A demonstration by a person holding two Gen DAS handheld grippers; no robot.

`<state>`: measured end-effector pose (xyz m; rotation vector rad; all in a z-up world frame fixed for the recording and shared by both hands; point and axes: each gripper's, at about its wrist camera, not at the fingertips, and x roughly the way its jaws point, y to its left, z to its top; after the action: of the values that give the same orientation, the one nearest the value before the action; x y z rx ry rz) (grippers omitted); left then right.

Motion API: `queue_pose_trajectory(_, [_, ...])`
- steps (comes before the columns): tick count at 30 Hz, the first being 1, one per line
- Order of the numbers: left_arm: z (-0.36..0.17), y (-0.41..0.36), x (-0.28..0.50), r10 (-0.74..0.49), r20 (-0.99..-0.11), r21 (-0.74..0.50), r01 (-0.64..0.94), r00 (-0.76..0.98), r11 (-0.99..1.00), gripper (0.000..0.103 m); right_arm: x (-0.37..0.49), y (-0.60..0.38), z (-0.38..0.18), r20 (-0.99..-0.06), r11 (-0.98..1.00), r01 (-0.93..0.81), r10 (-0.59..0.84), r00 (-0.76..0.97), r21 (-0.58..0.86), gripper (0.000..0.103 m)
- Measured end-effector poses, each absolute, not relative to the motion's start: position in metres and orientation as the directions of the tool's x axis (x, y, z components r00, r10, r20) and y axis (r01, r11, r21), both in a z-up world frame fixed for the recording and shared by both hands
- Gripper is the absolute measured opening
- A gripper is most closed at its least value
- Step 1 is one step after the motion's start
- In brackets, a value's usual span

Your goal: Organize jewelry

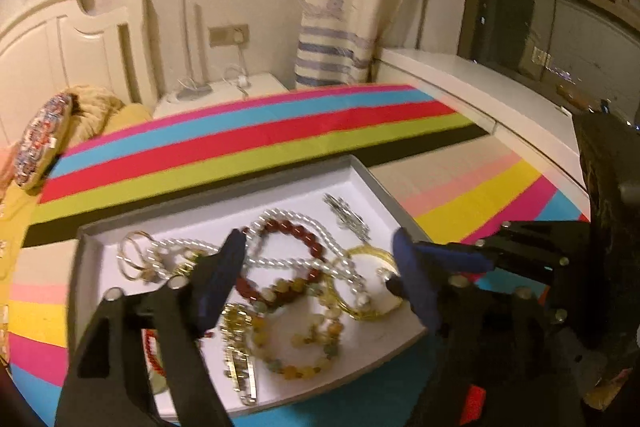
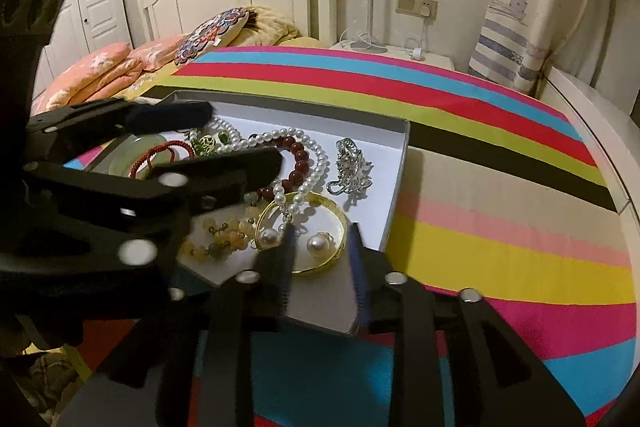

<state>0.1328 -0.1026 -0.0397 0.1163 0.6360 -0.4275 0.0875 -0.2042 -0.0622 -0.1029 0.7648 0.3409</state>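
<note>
I read both grippers, left [image 1: 320, 267] and right [image 2: 320, 247], as open and empty over the box [image 2: 400, 155], jewelry [image 1: 288, 267] heaped unsorted between their fingers; stage unclear.

Rainbow-striped bedspread [image 2: 500, 187], white tray [image 1: 368, 187], dark-red bead bracelet [image 1: 304, 239], gold bangle [image 2: 336, 223].

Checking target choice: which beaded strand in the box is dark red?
The dark red bead bracelet, a closed loop mid-box under the white pearl necklace. The yellowish bead strand lies nearer the camera in the box.
</note>
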Motion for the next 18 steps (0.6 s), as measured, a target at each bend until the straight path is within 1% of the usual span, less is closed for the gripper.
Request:
queue_pose_trajectory(1, [-0.035,-0.099,0.129,-0.33,-0.579,-0.008,0.4,0.745,0.917,0.084,0.086,-0.205,-0.059,-0.689,0.941,-0.336,0.266,0.675,0.033,0.042])
queue_pose_trajectory(2, [-0.031,-0.095,0.127,-0.316,-0.566,0.003,0.385,0.761,0.923,0.091,0.084,-0.206,-0.057,-0.684,0.943,-0.331,0.262,0.681,0.033,0.046])
queue_pose_trajectory(3, [-0.025,-0.09,0.121,-0.295,-0.538,0.021,0.362,0.79,0.932,0.099,0.08,-0.207,-0.051,-0.672,0.948,-0.318,0.257,0.694,0.035,0.052])
queue_pose_trajectory(4, [-0.021,-0.087,0.117,-0.279,-0.517,0.033,0.345,0.809,0.938,0.101,0.078,-0.209,-0.047,-0.662,0.95,-0.308,0.258,0.704,0.042,0.062])
queue_pose_trajectory(5, [-0.016,-0.081,0.11,-0.255,-0.493,0.047,0.318,0.832,0.947,0.101,0.074,-0.211,-0.042,-0.648,0.953,-0.298,0.26,0.716,0.053,0.068])
queue_pose_trajectory(6, [-0.013,-0.076,0.106,-0.23,-0.479,0.059,0.293,0.847,0.954,0.101,0.068,-0.212,-0.037,-0.628,0.957,-0.281,0.263,0.733,0.073,0.078])
queue_pose_trajectory(7, [-0.011,-0.069,0.099,-0.203,-0.467,0.07,0.265,0.861,0.962,0.101,0.064,-0.213,-0.034,-0.617,0.959,-0.27,0.261,0.742,0.082,0.083])
queue_pose_trajectory(9, [-0.012,-0.055,0.086,-0.144,-0.452,0.08,0.201,0.88,0.976,0.101,0.053,-0.21,-0.029,-0.592,0.968,-0.236,0.239,0.77,0.084,0.086])
queue_pose_trajectory(11, [-0.015,-0.041,0.075,-0.118,-0.44,0.068,0.164,0.89,0.984,0.101,0.045,-0.206,-0.029,-0.574,0.975,-0.204,0.217,0.79,0.088,0.086])
queue_pose_trajectory(13, [-0.022,-0.028,0.067,-0.12,-0.44,0.04,0.153,0.89,0.987,0.101,0.037,-0.198,-0.031,-0.552,0.982,-0.177,0.187,0.812,0.072,0.086])
queue_pose_trajectory(15, [-0.033,-0.015,0.064,-0.131,-0.463,0.014,0.155,0.877,0.988,0.101,0.03,-0.19,-0.035,-0.531,0.987,-0.152,0.154,0.834,0.048,0.086])
queue_pose_trajectory(18, [-0.046,-0.005,0.063,-0.114,-0.482,0.011,0.137,0.869,0.991,0.101,0.025,-0.183,-0.044,-0.508,0.989,-0.137,0.142,0.85,0.047,0.086])
